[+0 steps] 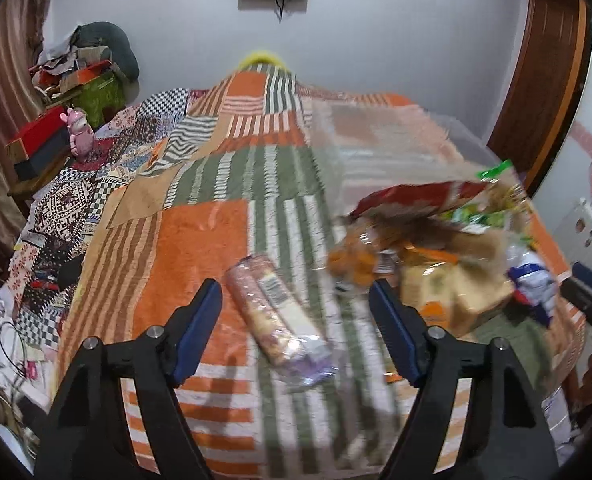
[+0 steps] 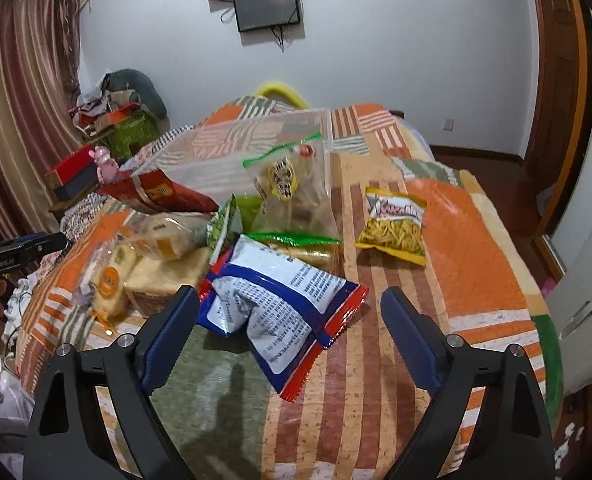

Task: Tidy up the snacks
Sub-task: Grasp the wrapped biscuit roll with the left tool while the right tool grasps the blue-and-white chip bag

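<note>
Snacks lie heaped on a patchwork bedspread (image 2: 476, 248), just in front of a clear plastic bin (image 2: 232, 152) at the far side that looks empty, though glare hides part of its inside. Left gripper (image 1: 296, 294) has its jaws apart over a pink wrapped roll (image 1: 264, 304), not pressing it. Right gripper (image 2: 290, 300) has its jaws apart around a blue and white packet (image 2: 280, 300) without touching it; a yellow chip bag (image 2: 392, 226) lies alone to the right, a zip bag (image 2: 292, 188) leaning against the bin
</note>
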